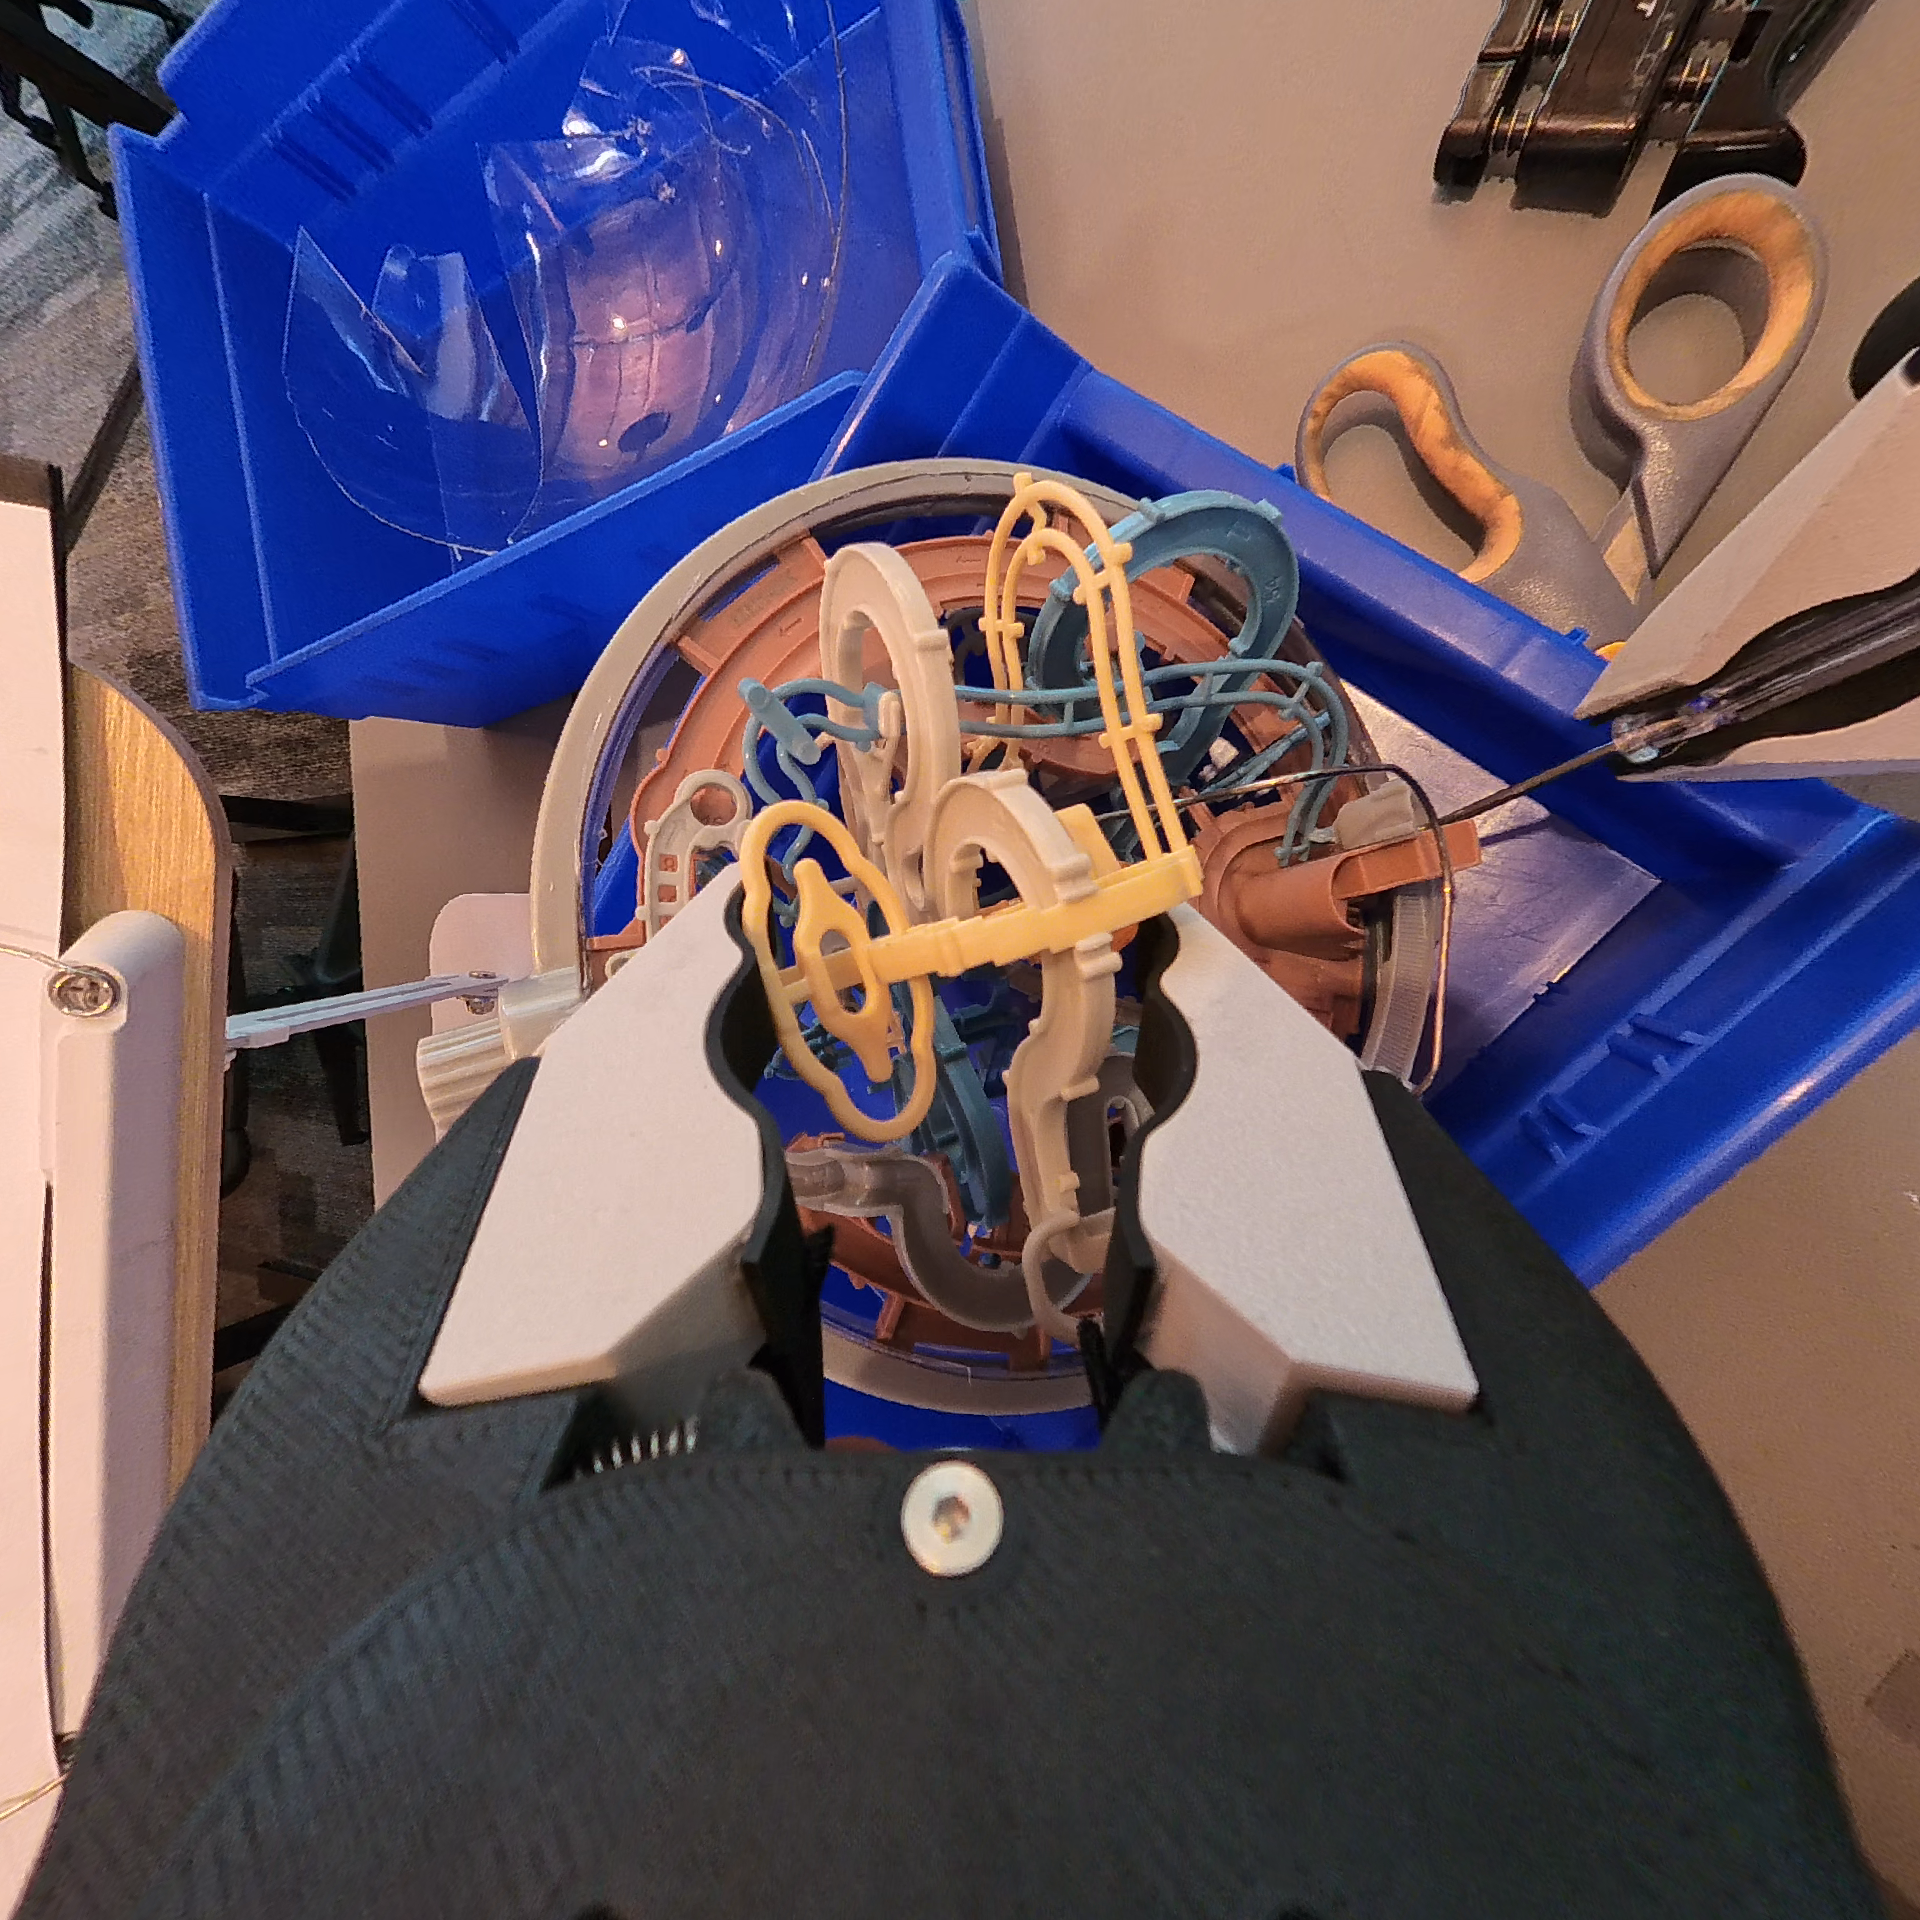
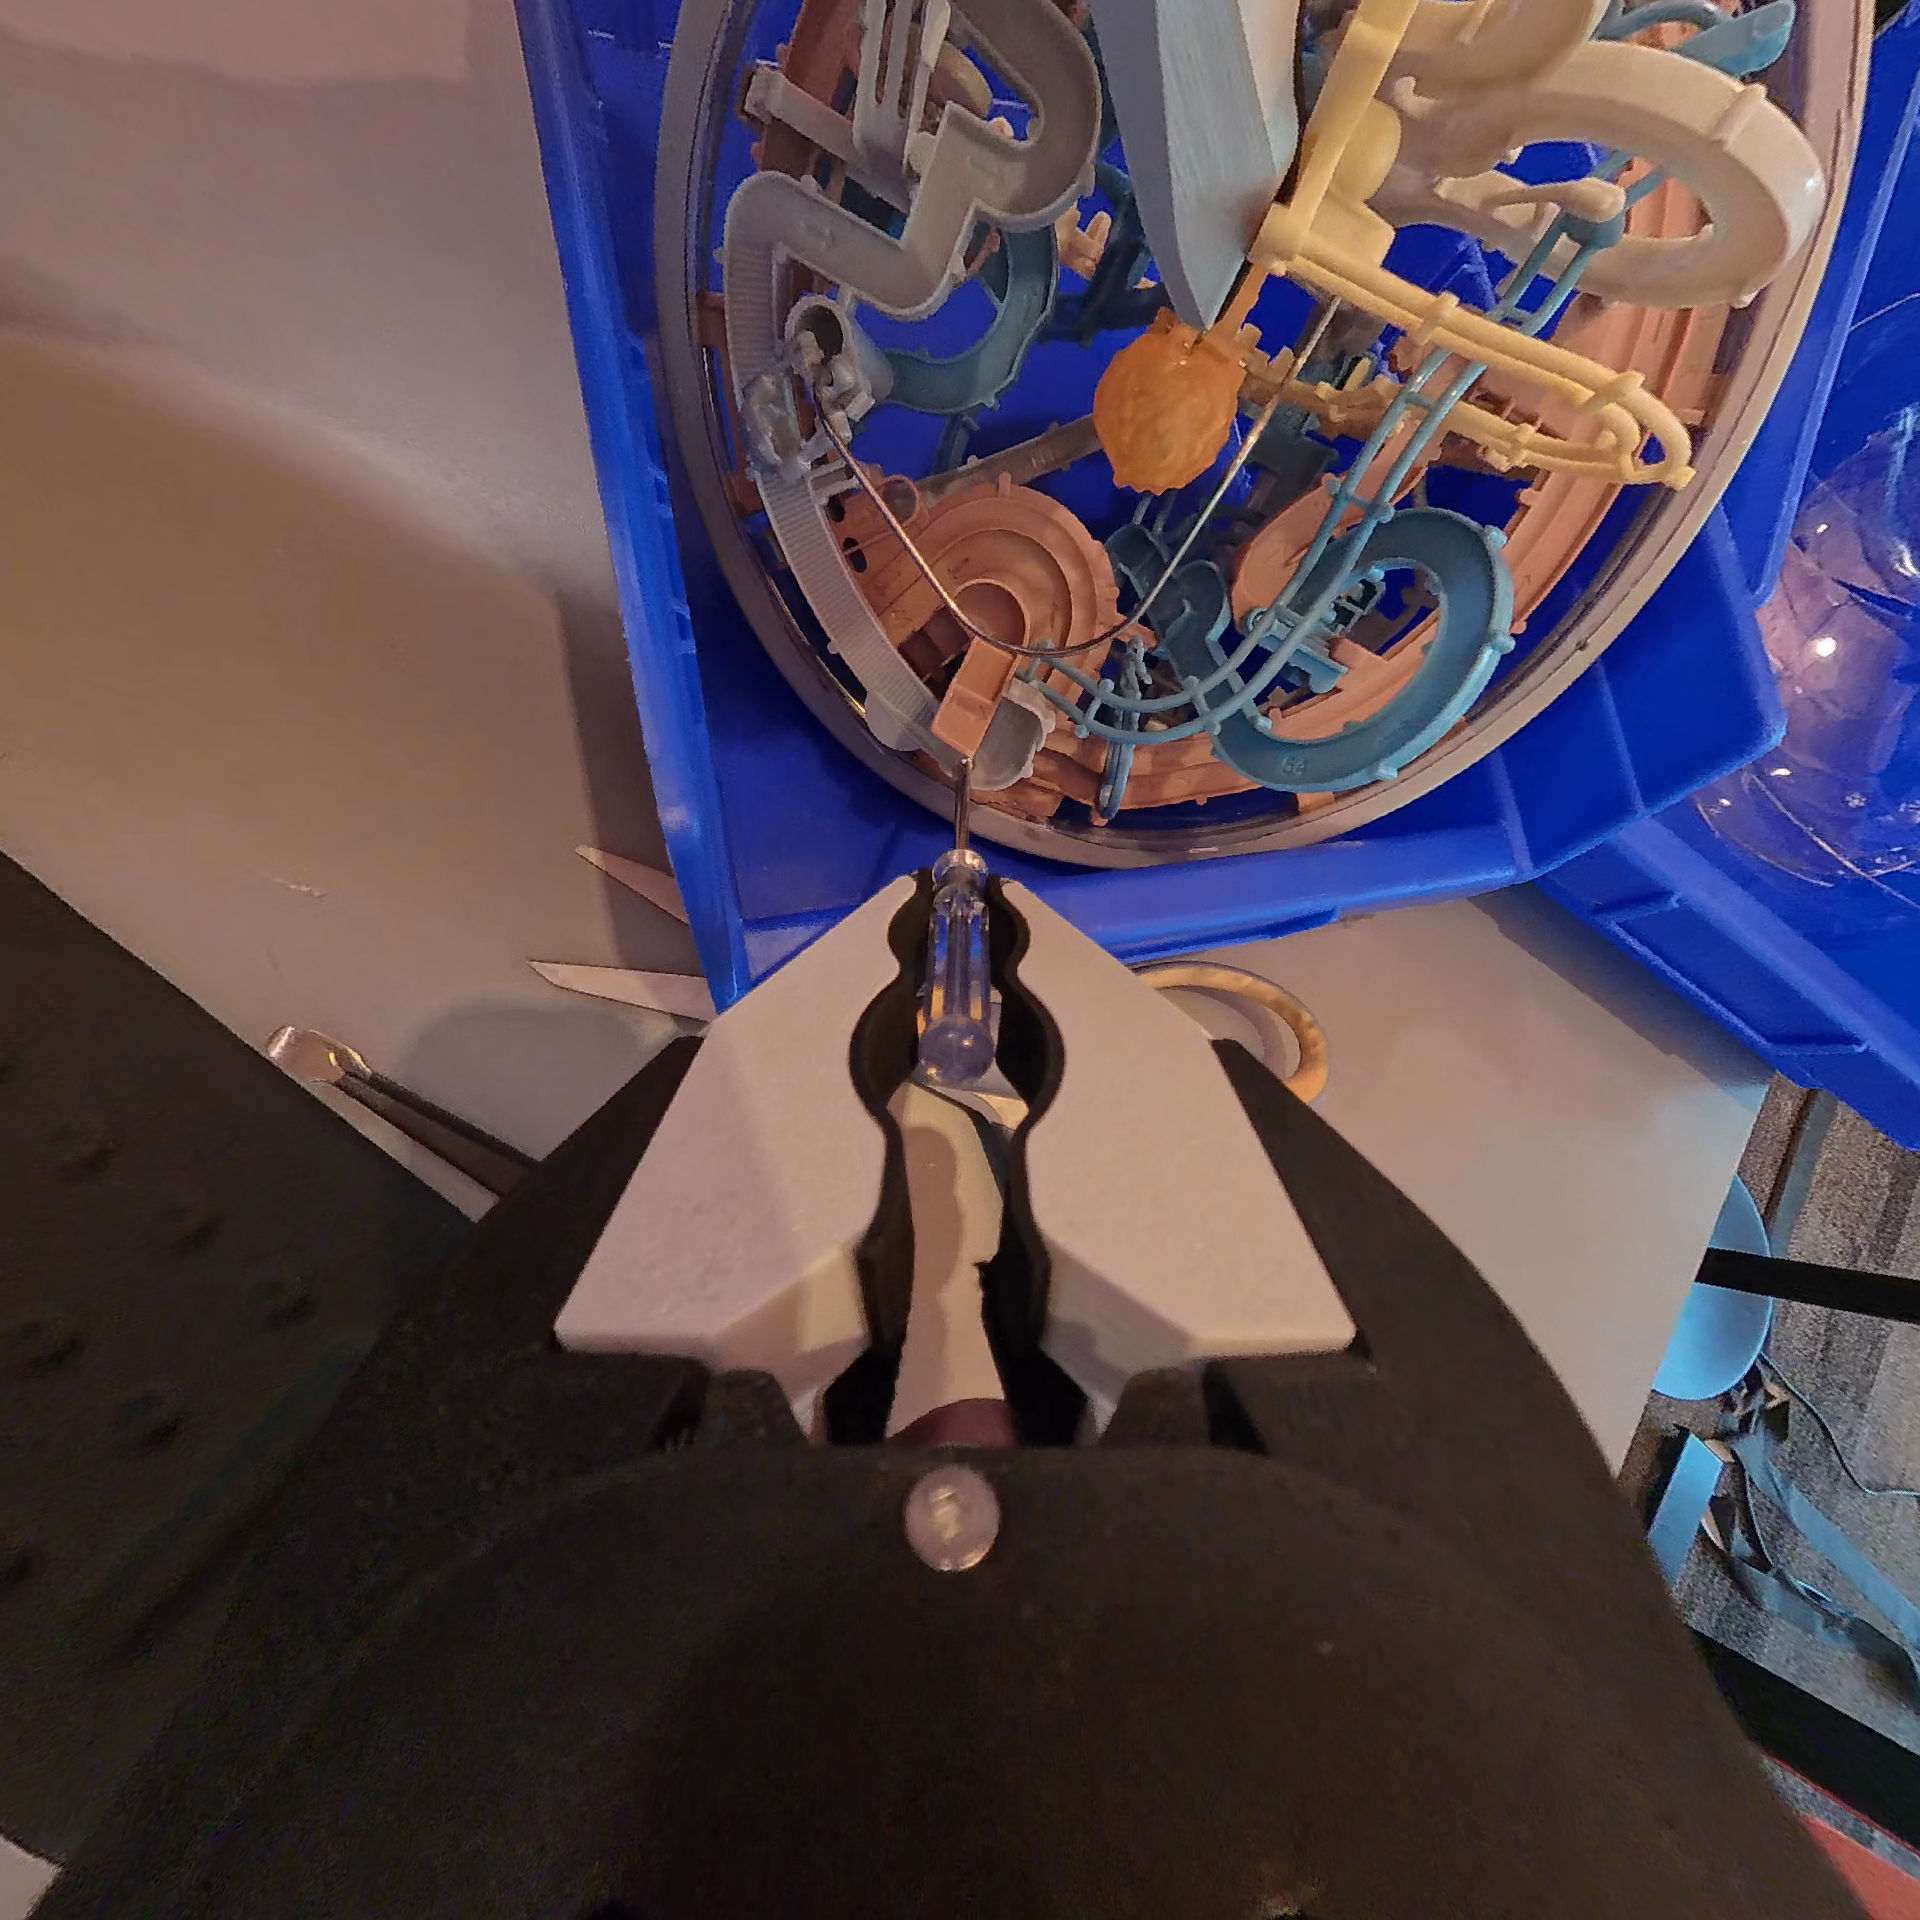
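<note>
A pale tabletop (image 1: pixel 1195 208) carries two blue plastic bins. The farther bin (image 1: pixel 312 312) holds a clear plastic dome (image 1: pixel 623 312). The nearer bin (image 1: pixel 1558 935) holds the open half of a ball maze (image 1: pixel 644 644), a grey-rimmed shell filled with tan, blue, cream and yellow tracks.

Grey scissors (image 1: pixel 1558 416) with orange-lined handles lie on the tabletop beyond the nearer bin, beside a black tool (image 1: pixel 1621 94).

The left gripper (image 1: pixel 951 945) is partly open, its fingers flanking a yellow track piece (image 1: pixel 935 940) that stands up from the maze; whether they press on it cannot be told.

The right gripper (image 2: pixel 961 914) is closed around a small screwdriver (image 2: pixel 954 987) with a clear handle, whose thin metal tip touches the maze rim. A dark curved wire (image 2: pixel 1039 649) loops across the tracks near an orange ball (image 2: pixel 1158 416).
</note>
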`<state>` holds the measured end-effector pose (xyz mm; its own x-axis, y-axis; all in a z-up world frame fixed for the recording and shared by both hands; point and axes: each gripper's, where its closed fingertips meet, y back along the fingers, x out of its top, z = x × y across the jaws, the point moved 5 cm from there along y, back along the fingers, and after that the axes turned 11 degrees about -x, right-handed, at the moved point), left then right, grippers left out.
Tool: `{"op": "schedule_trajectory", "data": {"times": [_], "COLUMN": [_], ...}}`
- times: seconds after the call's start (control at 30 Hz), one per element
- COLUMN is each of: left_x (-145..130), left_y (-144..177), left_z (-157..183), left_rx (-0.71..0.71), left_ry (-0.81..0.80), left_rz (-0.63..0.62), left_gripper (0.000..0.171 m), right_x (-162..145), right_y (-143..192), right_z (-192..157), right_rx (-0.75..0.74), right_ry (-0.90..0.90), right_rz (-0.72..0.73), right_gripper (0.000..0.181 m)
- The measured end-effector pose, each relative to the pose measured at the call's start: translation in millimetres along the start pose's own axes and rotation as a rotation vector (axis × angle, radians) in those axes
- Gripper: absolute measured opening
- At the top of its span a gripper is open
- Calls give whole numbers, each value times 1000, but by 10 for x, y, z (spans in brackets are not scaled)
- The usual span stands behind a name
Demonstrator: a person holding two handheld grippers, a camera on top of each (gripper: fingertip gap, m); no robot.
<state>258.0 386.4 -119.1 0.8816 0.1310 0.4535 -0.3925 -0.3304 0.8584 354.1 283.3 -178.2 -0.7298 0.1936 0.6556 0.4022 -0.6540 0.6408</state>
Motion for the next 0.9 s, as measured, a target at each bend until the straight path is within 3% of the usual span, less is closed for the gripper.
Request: {"op": "schedule_trajectory", "data": {"times": [0.13,0.33,0.4,0.47,0.57,0.63,0.73,0.9], "left_x": [5,6,7,7,5,3,4,7], "left_y": [-1,-3,1,1,0,-1,-1,-3], "left_z": [4,1,4,5,1,-2,0,2], "left_rx": [3,10,8,10,6,3,3,4], "left_ry": [-1,-4,-2,-2,-1,0,0,0], "left_rz": [-4,-7,-4,-7,-2,1,1,0], "left_gripper": [67,67,67,67,67,67,67,67], "right_x": [37,30,26,91,173,92,14,-42], "right_y": [-13,4,35,132,247,225,195,119], "right_z": [-17,-225,-240,-256,-147,-49,-8,35], "right_rx": [-28,-316,-323,-257,-201,-178,-87,-32], "right_ry": [145,1312,1457,1390,1007,750,403,111], "right_rz": [5,109,112,141,93,14,12,28], "right_gripper": [6,5,5,5,6,6,6,6]}}
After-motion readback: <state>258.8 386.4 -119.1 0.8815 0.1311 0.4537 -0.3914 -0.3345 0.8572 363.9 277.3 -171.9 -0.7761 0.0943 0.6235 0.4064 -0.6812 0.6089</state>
